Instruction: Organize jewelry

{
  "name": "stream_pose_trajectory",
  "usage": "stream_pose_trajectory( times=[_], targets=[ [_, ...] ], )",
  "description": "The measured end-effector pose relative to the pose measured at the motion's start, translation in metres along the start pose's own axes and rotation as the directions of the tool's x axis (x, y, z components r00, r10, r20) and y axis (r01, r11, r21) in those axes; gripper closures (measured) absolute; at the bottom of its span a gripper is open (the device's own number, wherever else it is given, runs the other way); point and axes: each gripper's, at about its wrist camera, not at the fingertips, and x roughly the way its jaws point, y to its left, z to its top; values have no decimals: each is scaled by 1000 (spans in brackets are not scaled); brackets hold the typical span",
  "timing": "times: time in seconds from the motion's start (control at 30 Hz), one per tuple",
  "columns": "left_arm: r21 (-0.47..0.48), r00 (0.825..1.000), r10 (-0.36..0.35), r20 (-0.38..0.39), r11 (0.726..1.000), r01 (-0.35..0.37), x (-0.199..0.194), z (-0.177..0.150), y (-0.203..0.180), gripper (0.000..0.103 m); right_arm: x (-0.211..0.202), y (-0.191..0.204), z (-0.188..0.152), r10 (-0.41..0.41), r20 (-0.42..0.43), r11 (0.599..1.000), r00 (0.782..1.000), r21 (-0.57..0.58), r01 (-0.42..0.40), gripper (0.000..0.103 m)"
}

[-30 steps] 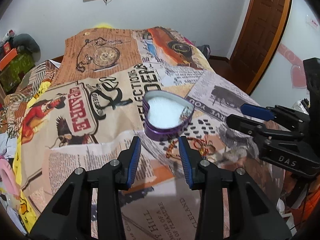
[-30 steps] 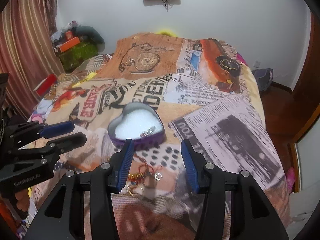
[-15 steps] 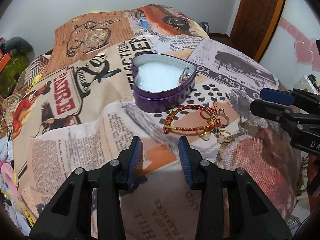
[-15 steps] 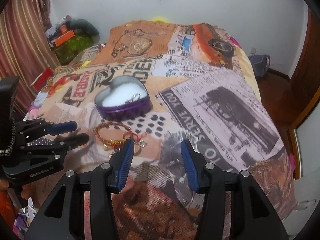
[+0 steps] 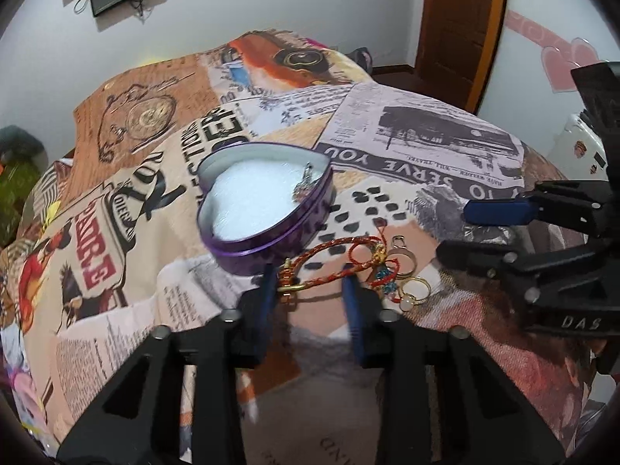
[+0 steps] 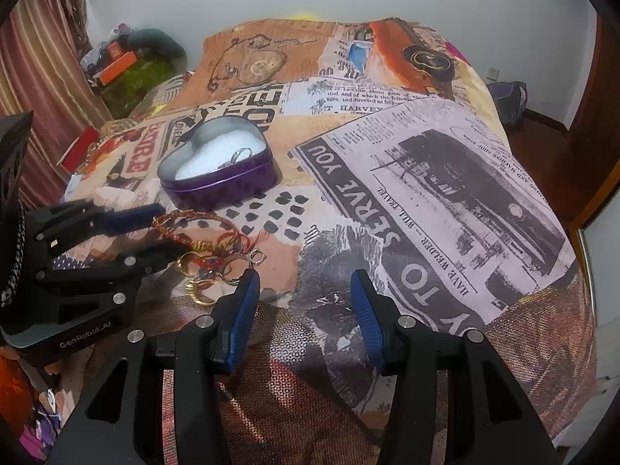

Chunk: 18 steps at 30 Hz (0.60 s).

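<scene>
A purple heart-shaped tin [image 5: 267, 209] with white padding lies open on the patterned bedspread; a silver ring [image 5: 306, 182] rests inside it. In the right wrist view the tin [image 6: 217, 170] is at the left. A red braided bracelet [image 5: 333, 255] and a heap of gold rings [image 5: 410, 286] lie just in front of the tin. My left gripper [image 5: 310, 283] is open, its fingers straddling the bracelet's near side. My right gripper [image 6: 306, 283] is open and empty, just right of the rings [image 6: 209, 271]; it shows in the left wrist view [image 5: 476, 228].
The bed is covered by a newspaper-print bedspread [image 6: 426, 178]. A wooden door [image 5: 461, 19] stands at the back right. Clutter and boxes [image 6: 131, 66] lie by the curtain at the far left. The bed's edge drops off at the right.
Both grippers have moved forward and down toward the jewelry. My left gripper's fingers now reach the bracelet; before, they were short of it.
</scene>
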Motion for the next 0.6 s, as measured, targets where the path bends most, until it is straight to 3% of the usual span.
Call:
stream_pose_trajectory(
  times=[0.17,0.6],
  targets=[
    [12,1000,-19,13,1000,19,2,3,-4,96,2,4,-1,2,-3,1000,1000,-18,-2,58],
    [-191,998,-17,59,981,28,-39,-21,38,97,7,16,0,54,7,997,998,-57,-54,58]
  ],
)
